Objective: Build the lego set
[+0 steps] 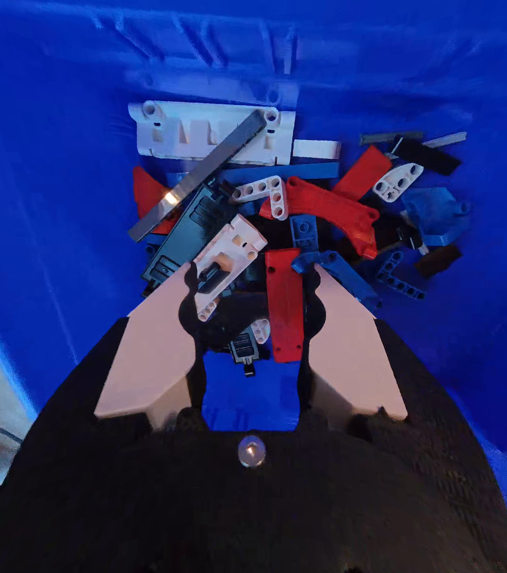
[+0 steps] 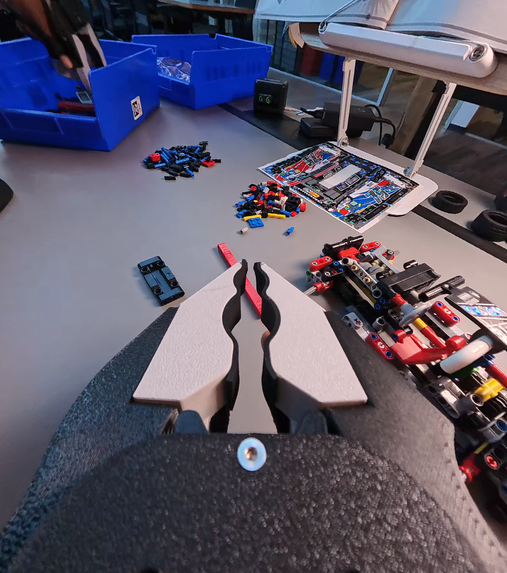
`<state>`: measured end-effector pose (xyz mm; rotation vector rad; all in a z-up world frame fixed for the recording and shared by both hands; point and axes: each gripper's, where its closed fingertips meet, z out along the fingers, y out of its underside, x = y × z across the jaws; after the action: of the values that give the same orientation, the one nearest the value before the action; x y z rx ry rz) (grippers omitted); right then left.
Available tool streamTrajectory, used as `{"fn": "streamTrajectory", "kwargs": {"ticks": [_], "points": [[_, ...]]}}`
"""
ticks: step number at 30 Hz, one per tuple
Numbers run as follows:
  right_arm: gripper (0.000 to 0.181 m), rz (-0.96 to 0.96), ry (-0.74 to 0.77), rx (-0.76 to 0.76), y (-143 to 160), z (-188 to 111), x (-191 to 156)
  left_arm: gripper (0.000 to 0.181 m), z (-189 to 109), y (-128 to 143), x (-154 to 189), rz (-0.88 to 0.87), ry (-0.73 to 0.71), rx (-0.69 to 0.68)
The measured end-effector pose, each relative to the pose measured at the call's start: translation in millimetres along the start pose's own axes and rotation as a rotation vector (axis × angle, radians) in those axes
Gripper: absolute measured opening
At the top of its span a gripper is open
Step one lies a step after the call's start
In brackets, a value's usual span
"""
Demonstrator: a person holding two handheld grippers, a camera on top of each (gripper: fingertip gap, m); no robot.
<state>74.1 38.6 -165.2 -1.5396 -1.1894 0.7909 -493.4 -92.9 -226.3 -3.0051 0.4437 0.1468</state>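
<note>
Blue bins (image 2: 115, 93) number two; left gripper (image 1: 252, 273) released, right gripper (image 2: 250, 266) clenched empty.

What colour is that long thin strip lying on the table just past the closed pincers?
Red. The strip shows best in the right wrist view.

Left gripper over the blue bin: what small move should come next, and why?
Probably lower and close: the left gripper hangs open over the bin's loose pieces, its fingers straddling the red panel and holding nothing.

Workshop: parts bins (image 2: 115, 93), workbench (image 2: 75, 232)
</note>
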Motion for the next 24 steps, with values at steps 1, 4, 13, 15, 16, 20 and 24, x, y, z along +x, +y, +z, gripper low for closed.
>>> {"fn": "streamTrajectory", "kwargs": {"ticks": [1,4,13,15,16,20,24], "points": [[0.003,0.001,-0.001,0.001,0,0,0,0.062,4,1,0,0.002,0.009,-0.018],[0.003,-0.007,-0.007,-0.002,0,1,-2,0.032,3,2,5,0.018,0.042,-0.043],[0.003,-0.025,-0.011,0.020,-7,-2,-4,0.023,-52,-13,43,-0.019,0.306,0.128],[0.003,-0.030,-0.005,0.032,-10,-4,-4,0.029,-67,-25,44,-0.035,0.333,0.226],[0.003,-0.031,-0.002,0.037,-11,-5,-3,0.031,-71,-28,38,-0.037,0.297,0.255],[0.003,-0.038,0.006,0.043,-13,-6,-2,0.034,-65,-25,12,-0.025,0.122,0.235],[0.003,-0.052,0.013,0.043,-14,-8,-2,0.042,-30,2,14,0.004,0.123,0.059]]}}
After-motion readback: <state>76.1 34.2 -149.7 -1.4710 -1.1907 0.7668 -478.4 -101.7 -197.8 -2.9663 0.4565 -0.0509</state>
